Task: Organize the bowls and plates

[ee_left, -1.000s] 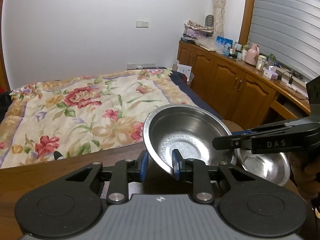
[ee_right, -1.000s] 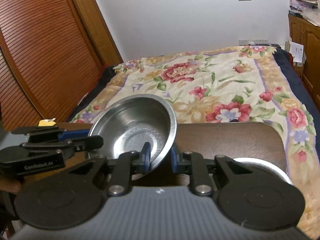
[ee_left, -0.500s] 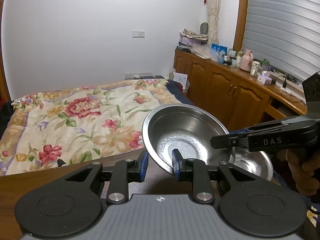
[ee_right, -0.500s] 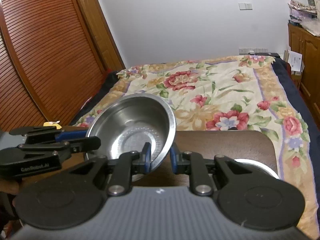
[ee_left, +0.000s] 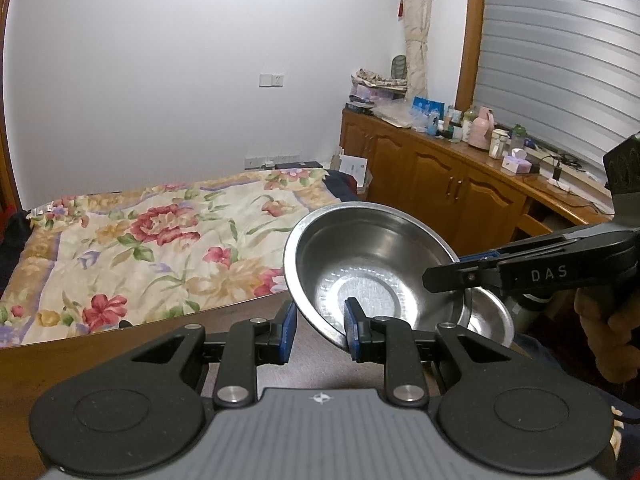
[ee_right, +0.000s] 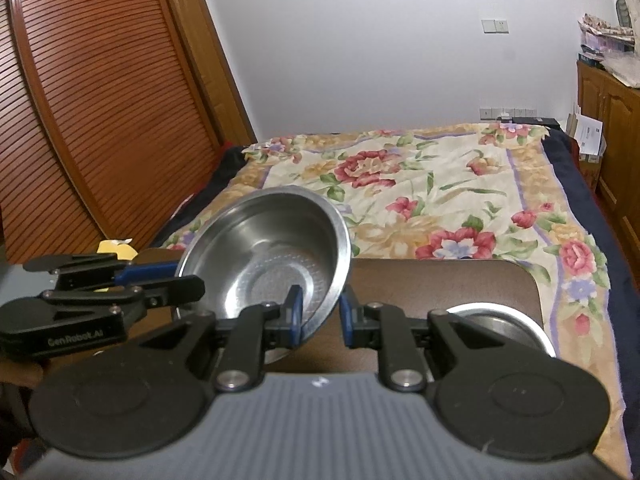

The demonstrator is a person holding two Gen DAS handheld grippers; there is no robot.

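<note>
Behind the dark wooden table (ee_right: 440,280) a bed with a flowered cover (ee_right: 420,196) fills the room; over the table's near part a steel bowl (ee_left: 380,264) is held clear of the wood, tilted, its hollow turned toward both cameras. The left gripper (ee_left: 320,328) is set narrowly across the near rim, one blue pad inside the bowl and one outside; the right gripper (ee_right: 320,316) is placed likewise on the opposite side, and both pairs of tongs are judged to be pinching the rim, though a sliver of gap is seen beside each outer pad. A second bowl (ee_right: 504,320) rests on the table at its right end, just beside the held one. Over the last second both views have been raised, so that more wall and less table is shown; in the left view the held bowl is now laid further across the second bowl than before. From this it is judged that the lift is done and the bowl is being carried toward the other for stacking; a level set-down and a release by both sides would be called for.
</note>
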